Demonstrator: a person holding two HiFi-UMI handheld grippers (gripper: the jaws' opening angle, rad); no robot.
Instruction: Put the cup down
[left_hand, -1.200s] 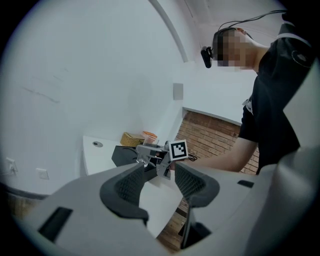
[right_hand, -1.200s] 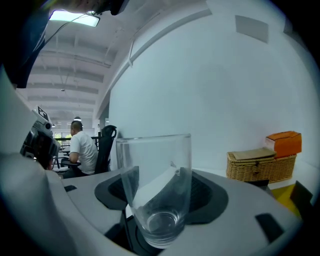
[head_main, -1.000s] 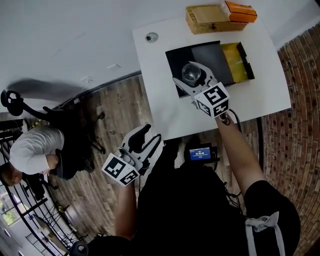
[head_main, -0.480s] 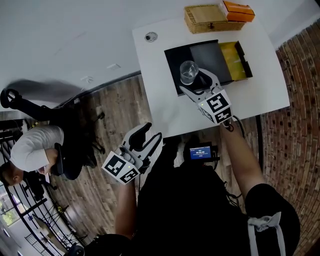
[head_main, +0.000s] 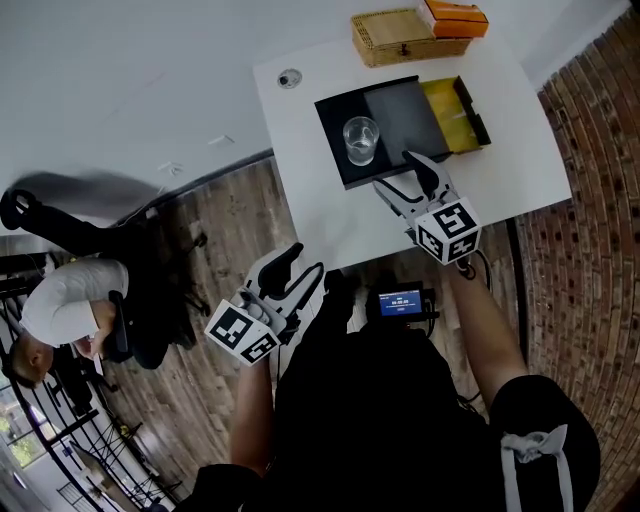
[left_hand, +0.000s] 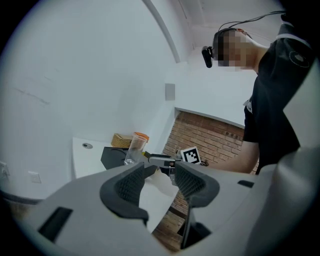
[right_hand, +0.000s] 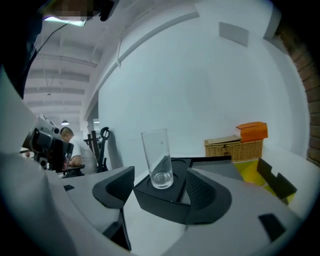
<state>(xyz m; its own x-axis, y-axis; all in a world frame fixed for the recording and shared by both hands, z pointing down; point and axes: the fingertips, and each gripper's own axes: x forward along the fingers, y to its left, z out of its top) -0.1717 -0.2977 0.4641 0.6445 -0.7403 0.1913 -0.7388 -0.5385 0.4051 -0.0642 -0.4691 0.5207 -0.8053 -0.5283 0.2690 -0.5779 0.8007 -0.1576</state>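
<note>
1. the right gripper (head_main: 400, 175) is released: its jaws have just been opening and now stand wide, gripping nothing. the cup (head_main: 360, 140) stands free a little ahead of the tips.
2. the likeliest slip is a jaw clipping the cup if the gripper swings sideways or dips forward while this near. the cup is tall and narrow, so i judge a light knock could topple it.
3. it stands near the front left corner of the black tray (head_main: 400, 105), so a fall could send it over the tray's edge onto the white counter (head_main: 490, 185), where it might roll.
4. the left gripper (head_main: 303, 265) is also slack and empty. it hangs off the counter's near side, well apart from the cup, and looks like no threat to it.
5. the cup is a clear, straight-sided glass with a thick base. it stands upright and looks empty. the task looks done.
</note>
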